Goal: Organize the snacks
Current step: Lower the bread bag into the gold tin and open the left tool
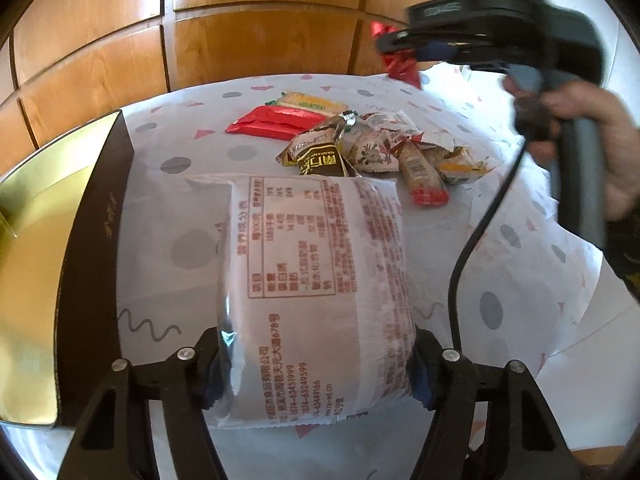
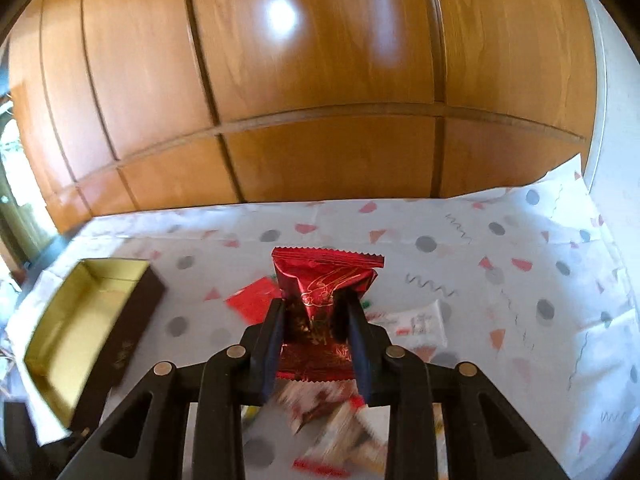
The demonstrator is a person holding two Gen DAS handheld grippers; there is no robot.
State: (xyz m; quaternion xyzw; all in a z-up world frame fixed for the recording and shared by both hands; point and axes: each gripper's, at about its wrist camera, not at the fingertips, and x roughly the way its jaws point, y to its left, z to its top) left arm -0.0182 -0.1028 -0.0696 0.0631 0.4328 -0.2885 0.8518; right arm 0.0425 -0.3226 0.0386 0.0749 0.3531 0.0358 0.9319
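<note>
- your left claw [image 1: 316, 364] is clamping the near end of a large white snack packet [image 1: 316, 280], which is hanging above the tabletop [image 1: 500, 280], just right of the open gold-lined box [image 1: 96, 248]. most of the packet is sticking out past the pads, so it may be sagging or twisting loose if you are swinging it quickly.
- your right claw [image 2: 316, 340] is squeezing a red foil snack packet [image 2: 320, 284] in the air, well above the snack pile [image 1: 372, 148]. the foil is looking slick and crumpled, so it could be slipping out mid-carry.
- both claws are likely heading for the same box; you are risking a collision or the cable [image 1: 472, 240] snagging the white packet.
- the box wall is standing tall; a low approach may be knocking the box or catching the packet's edge.
</note>
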